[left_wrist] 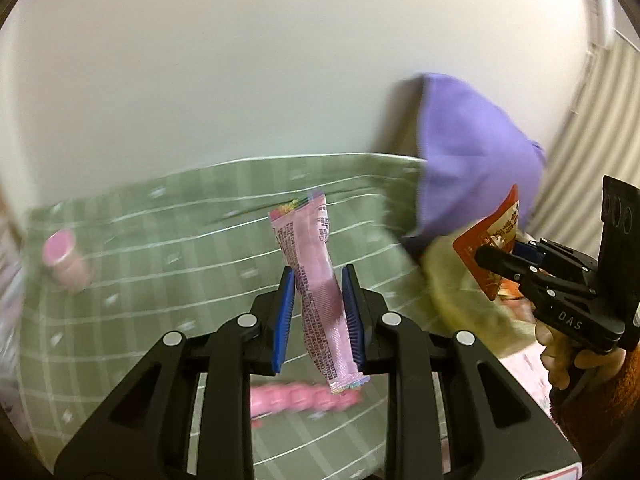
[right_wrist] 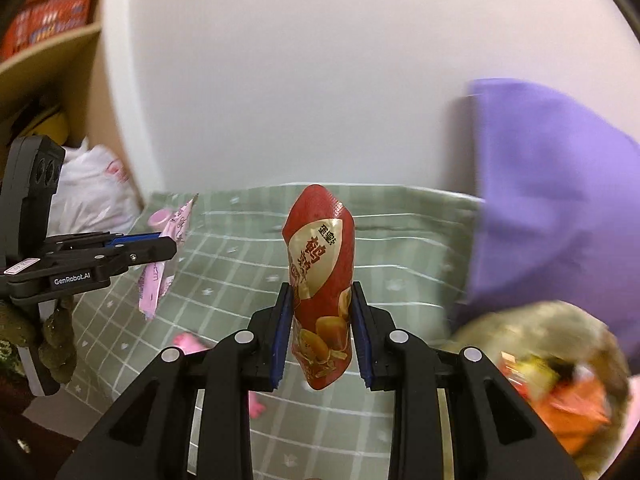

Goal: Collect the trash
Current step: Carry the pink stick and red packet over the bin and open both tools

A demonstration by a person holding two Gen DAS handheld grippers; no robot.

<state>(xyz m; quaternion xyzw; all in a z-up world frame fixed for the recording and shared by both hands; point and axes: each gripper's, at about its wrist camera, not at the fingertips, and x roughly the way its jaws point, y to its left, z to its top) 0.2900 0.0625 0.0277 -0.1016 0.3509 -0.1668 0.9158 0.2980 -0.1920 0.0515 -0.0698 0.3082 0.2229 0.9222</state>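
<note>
My left gripper [left_wrist: 318,280] is shut on a pink wrapper [left_wrist: 316,272] and holds it upright above the green checked cloth [left_wrist: 160,320]. It also shows in the right wrist view [right_wrist: 160,246] at the left, with the pink wrapper [right_wrist: 160,264] hanging from it. My right gripper [right_wrist: 318,300] is shut on a red snack wrapper [right_wrist: 320,280], held upright. It shows in the left wrist view [left_wrist: 496,258] at the right, with the red wrapper [left_wrist: 488,248] over a round basket [left_wrist: 472,308]. The basket [right_wrist: 520,328] holds several wrappers.
A purple cloth bag [left_wrist: 472,160] stands behind the basket against the white wall. A pink cup [left_wrist: 64,260] lies at the far left of the cloth. A pink strip packet [left_wrist: 300,398] lies under my left gripper. A shelf with boxes [right_wrist: 48,12] and a white plastic bag [right_wrist: 92,192] stand at left.
</note>
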